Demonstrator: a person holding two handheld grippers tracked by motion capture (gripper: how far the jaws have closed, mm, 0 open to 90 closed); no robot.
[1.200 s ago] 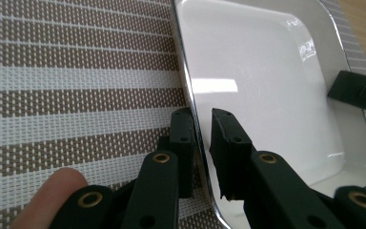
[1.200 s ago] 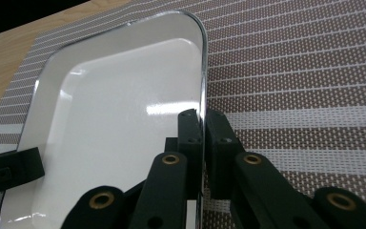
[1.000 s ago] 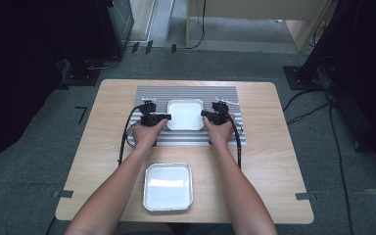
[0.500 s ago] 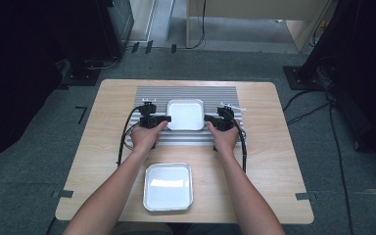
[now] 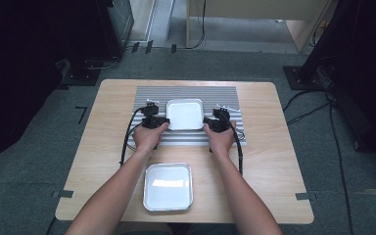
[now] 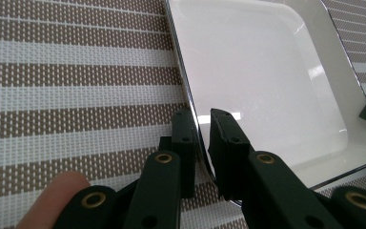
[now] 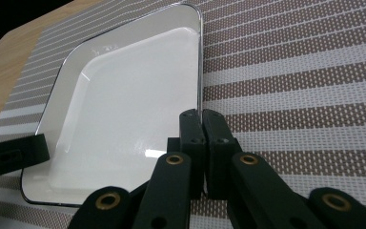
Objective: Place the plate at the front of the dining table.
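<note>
Far tray (image 5: 184, 114): white, square, with a thin shiny rim; it sits flat on the striped mat (image 5: 152, 134), between your 2 grippers. Nothing lies in it; you see only its bare white bottom.
Near tray (image 5: 169, 186): a second white tray of the same kind, on the bare wood at your edge of the table (image 5: 284, 161), well apart from the mat. It also holds nothing.
Left gripper (image 5: 162, 121): your left hand (image 5: 149, 137) holds it at the far tray's left edge. In the left gripper view the gripper (image 6: 203, 143) has 1 jaw outside the rim and 1 inside, and the rim runs down between them. The jaws have just been closing; they look clamped on the rim, though a thin slit shows higher up.
Right gripper (image 5: 207, 120): your right hand (image 5: 221, 139) holds it at the far tray's right edge. In the right gripper view the gripper (image 7: 202, 125) has its jaws pressed together with the tray's rim (image 7: 199, 71) running in between, so it is clenched on that edge. These jaws have also just been closing.
Other gripper's tip: each gripper view shows a black jaw end at the tray's opposite edge.
</note>
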